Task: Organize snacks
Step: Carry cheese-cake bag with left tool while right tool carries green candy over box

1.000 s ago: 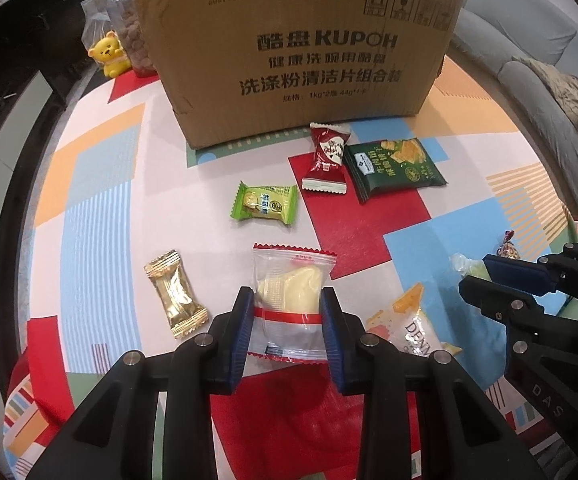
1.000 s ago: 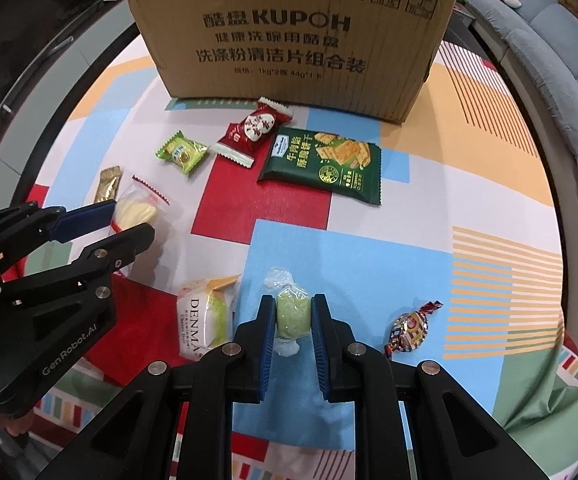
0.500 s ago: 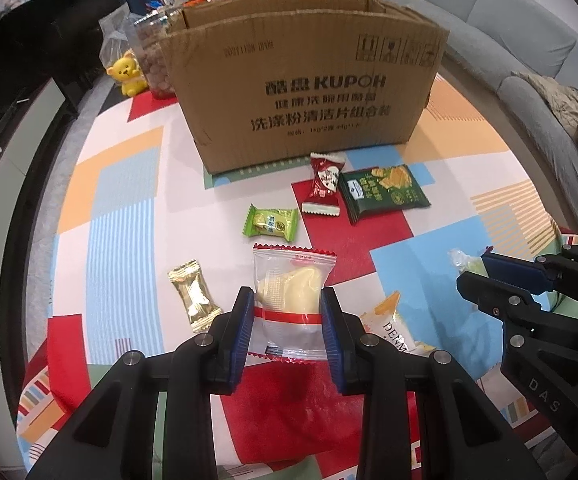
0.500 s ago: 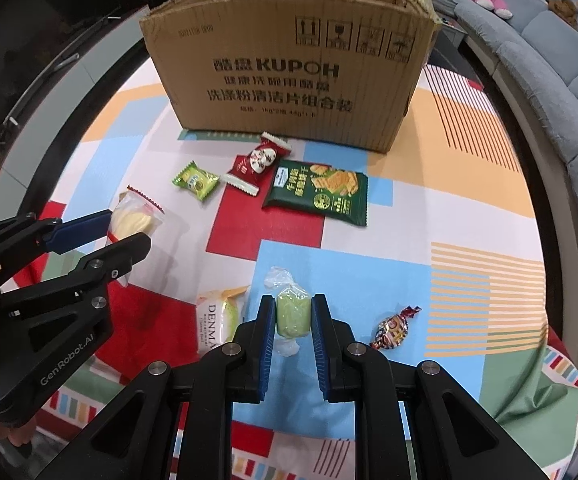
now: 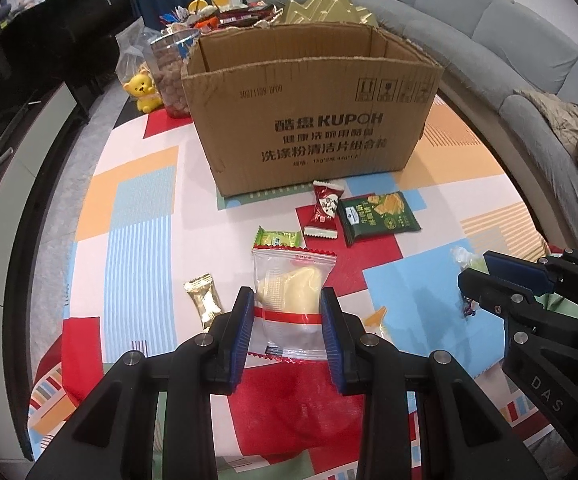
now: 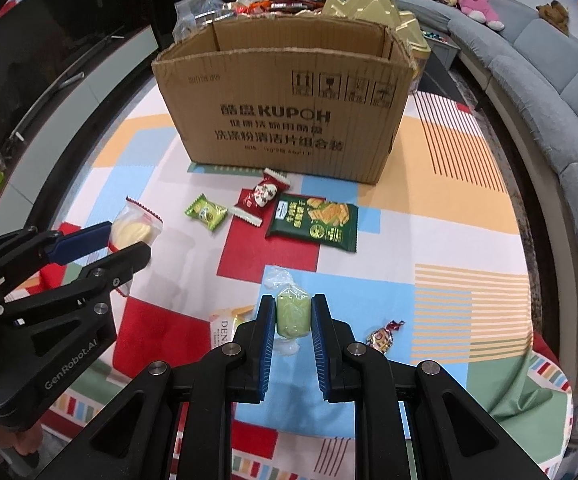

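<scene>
An open brown cardboard box (image 5: 313, 120) stands at the back of the desk (image 5: 137, 224). Before it lie a red candy packet (image 5: 325, 210) and, just right, a dark green cracker packet (image 5: 379, 218); a light green packet (image 5: 277, 238) lies left.

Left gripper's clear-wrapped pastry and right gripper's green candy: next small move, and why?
Probably carry both forward over the open top of the cardboard box and release. The left gripper is shut on the clear-wrapped pastry, the right gripper on the green candy; both look clear of the tablecloth, and the box stands straight ahead.
</scene>
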Demonstrator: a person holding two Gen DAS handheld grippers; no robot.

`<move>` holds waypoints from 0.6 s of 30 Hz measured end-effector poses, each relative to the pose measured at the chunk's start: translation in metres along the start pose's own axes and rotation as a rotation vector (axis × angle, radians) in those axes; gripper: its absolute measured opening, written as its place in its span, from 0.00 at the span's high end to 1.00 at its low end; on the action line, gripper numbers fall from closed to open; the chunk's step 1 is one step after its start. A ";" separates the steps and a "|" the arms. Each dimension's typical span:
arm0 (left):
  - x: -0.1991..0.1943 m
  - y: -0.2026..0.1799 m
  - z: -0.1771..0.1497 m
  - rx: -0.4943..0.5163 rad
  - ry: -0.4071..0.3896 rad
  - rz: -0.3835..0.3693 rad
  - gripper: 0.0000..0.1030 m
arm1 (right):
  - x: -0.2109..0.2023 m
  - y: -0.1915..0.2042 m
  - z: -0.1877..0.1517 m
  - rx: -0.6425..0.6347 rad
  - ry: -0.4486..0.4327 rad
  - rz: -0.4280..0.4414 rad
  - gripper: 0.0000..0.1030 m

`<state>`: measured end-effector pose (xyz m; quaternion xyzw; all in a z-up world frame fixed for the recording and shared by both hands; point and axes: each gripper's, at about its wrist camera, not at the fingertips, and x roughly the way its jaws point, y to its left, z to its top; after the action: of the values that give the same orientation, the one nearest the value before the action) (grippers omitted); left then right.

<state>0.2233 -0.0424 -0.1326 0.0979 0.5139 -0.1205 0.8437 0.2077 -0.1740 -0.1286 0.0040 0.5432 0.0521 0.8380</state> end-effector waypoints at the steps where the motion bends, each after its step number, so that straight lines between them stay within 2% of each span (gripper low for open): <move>1: -0.002 0.000 0.001 -0.001 -0.004 0.001 0.68 | -0.002 0.000 0.001 0.001 -0.006 0.001 0.81; 18: -0.033 0.002 0.026 -0.031 -0.068 0.014 0.68 | -0.035 -0.006 0.023 0.024 -0.093 0.006 0.81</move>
<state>0.2315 -0.0442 -0.0910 0.0842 0.4862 -0.1100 0.8628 0.2153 -0.1822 -0.0874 0.0179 0.5040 0.0477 0.8622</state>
